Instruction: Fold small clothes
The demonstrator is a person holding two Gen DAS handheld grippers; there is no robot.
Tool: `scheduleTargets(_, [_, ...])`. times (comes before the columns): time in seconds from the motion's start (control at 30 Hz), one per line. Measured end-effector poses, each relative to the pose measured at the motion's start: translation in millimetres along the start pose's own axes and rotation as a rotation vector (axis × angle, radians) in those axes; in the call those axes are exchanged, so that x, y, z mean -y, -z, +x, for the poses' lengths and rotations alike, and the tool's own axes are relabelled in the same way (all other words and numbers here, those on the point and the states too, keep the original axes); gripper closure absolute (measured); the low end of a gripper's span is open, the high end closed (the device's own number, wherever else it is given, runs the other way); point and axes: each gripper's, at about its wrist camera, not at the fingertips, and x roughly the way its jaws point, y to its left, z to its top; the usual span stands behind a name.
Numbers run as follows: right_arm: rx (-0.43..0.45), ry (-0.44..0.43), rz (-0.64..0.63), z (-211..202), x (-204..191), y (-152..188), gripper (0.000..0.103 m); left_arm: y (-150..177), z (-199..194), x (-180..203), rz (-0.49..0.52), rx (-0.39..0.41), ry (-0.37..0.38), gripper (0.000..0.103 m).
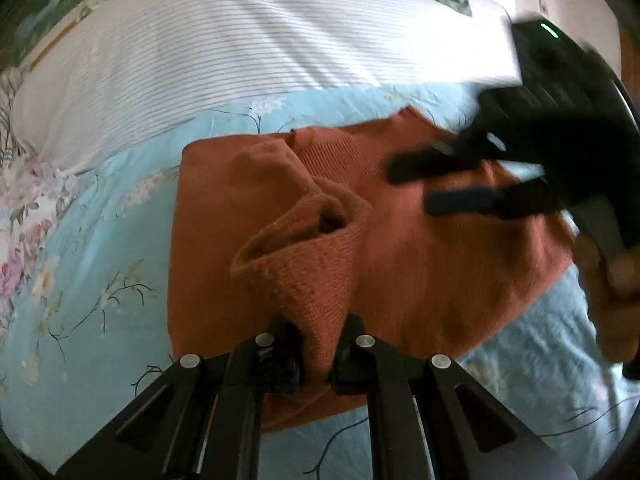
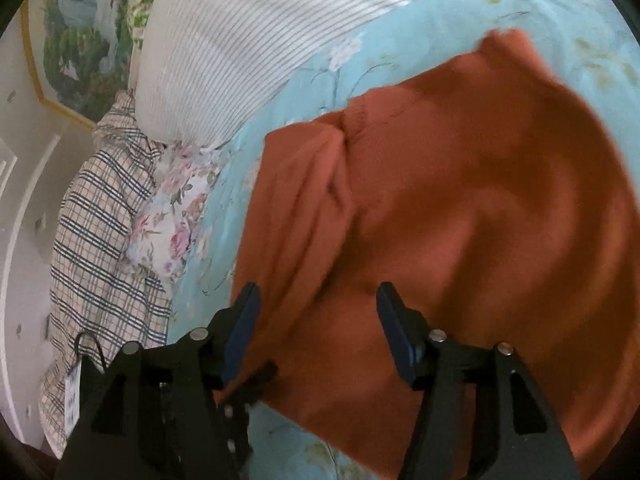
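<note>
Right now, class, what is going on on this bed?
A person is folding an orange knit sweater spread on a light blue floral sheet. The left tongs are shut on a bunched sleeve of it, lifted toward the camera. The right tongs are open above the sweater, gripping nothing. A striped pillow lies beyond.

Blurred by motion in the left wrist view: right gripper (image 1: 448, 184) over the orange sweater (image 1: 420, 248). Hidden between the left gripper (image 1: 318, 354) pads: end of the raised sweater fold. Cut off by the right wrist view's right edge: far side of the sweater.
</note>
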Motion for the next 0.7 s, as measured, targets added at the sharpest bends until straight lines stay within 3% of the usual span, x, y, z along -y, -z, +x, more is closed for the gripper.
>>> scheduleTargets(0.17, [-0.063, -0.053, 0.016, 46, -7, -30, 0.038, 1, -1, -7, -0.014, 0.004, 0.018, 0.095])
scheduleTargets(0.27, [-0.118, -0.017, 0.030, 75, -7, -43, 0.040, 2, 1, -3, 0.005, 0.007, 0.006, 0.095])
scheduleTargets(0.3, [-0.120, -0.008, 0.023, 79, -8, -46, 0.057, 2, 0, -3, 0.001, 0.008, 0.007, 0.095])
scheduleTargets(0.37, [-0.121, -0.020, -0.008, 81, -14, -49, 0.075, 2, -1, -7, -0.027, 0.008, 0.027, 0.095])
scheduleTargets(0.4, [-0.113, -0.029, -0.015, 79, -16, -51, 0.080, 0, -3, -10, -0.042, 0.009, 0.037, 0.095])
scheduleTargets(0.57, [-0.014, -0.061, -0.098, 30, -35, -56, 0.082, -12, -18, -16, -0.078, 0.033, 0.078, 0.095])
scheduleTargets(0.7, [0.067, -0.027, -0.169, -24, -40, -61, 0.082, -33, -37, 3, -0.061, 0.081, 0.136, 0.095])
